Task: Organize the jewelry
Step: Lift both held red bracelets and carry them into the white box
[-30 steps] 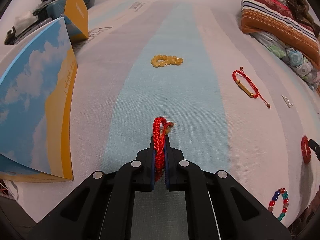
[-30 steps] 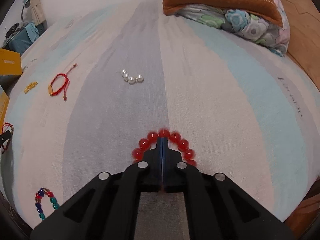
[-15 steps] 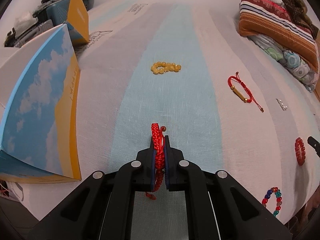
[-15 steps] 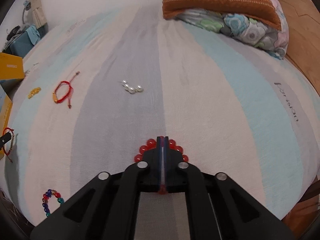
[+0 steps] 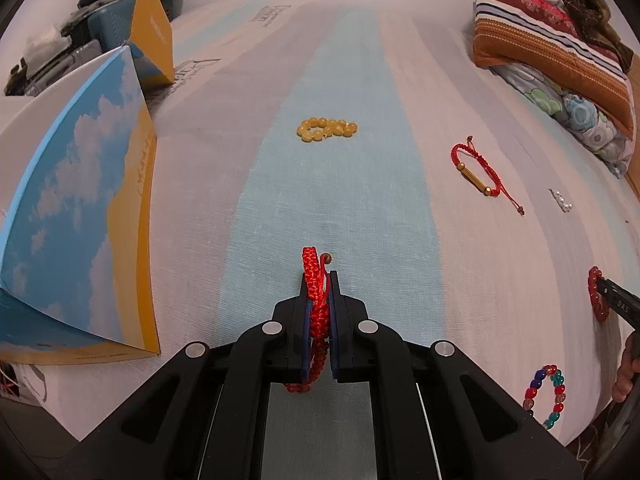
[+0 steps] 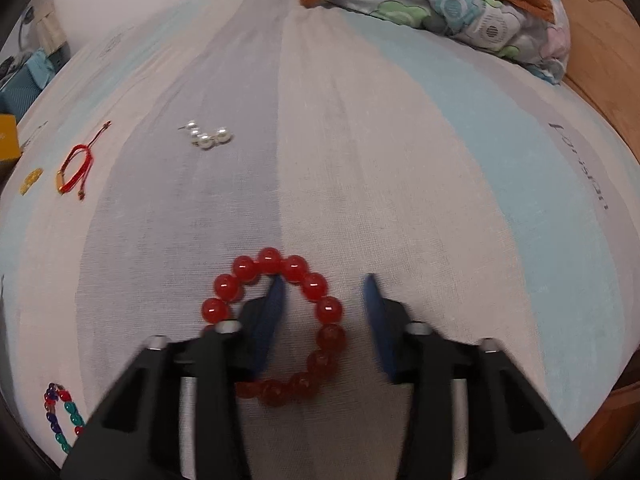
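Right gripper [image 6: 325,292] has gone from clamped on the red bead bracelet [image 6: 276,330] to jaws spread wide; the bracelet now lies flat on the striped bedsheet [image 6: 400,160], its left blue pad inside the loop, right pad outside and apart from the beads. Left gripper [image 5: 319,300] unchanged: still clenched on the red braided cord bracelet [image 5: 314,280], which stands on edge between the pads, top loop poking past the tips, tail end hanging below the jaws. In the left wrist view: amber bead bracelet [image 5: 326,129] bunched on the light blue stripe well ahead, red cord bracelet with gold tube [image 5: 478,172] to the right of it, pearl cluster [image 5: 560,200] further right, multicolour bead bracelet [image 5: 546,394] near the bottom right edge of the bed. Red bead bracelet also shows at the far right with the other gripper's tip on it. Open blue-and-yellow box [image 5: 80,216] stands at the left edge of the bed. Striped pillow [image 5: 552,52] on floral bedding at upper right. Right wrist view is slightly motion-blurred.
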Demonstrator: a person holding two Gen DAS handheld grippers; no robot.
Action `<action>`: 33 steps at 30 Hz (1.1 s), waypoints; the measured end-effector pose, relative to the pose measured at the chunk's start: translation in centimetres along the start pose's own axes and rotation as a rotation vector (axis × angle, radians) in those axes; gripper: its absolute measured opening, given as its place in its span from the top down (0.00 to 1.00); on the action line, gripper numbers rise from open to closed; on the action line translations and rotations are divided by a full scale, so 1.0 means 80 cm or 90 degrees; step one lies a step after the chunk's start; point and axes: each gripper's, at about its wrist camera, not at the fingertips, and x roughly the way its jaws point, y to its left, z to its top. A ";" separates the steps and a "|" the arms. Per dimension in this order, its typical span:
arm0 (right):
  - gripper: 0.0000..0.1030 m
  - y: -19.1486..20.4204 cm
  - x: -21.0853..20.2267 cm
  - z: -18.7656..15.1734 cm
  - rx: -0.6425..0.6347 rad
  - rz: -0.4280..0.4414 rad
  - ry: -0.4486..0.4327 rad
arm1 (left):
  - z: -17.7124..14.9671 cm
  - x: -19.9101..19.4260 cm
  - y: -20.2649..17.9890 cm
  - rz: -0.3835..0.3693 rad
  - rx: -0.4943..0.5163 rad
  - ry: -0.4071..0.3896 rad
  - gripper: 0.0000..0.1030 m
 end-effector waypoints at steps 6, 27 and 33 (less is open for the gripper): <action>0.88 0.003 -0.011 0.005 0.003 -0.004 -0.008 | -0.001 -0.005 -0.002 -0.001 0.002 0.000 0.94; 0.88 0.043 -0.121 0.041 -0.015 0.065 -0.120 | 0.019 -0.049 0.001 -0.016 0.011 -0.024 0.94; 0.88 0.058 -0.139 0.055 -0.017 0.072 -0.134 | 0.038 -0.072 0.003 -0.031 0.018 -0.034 0.94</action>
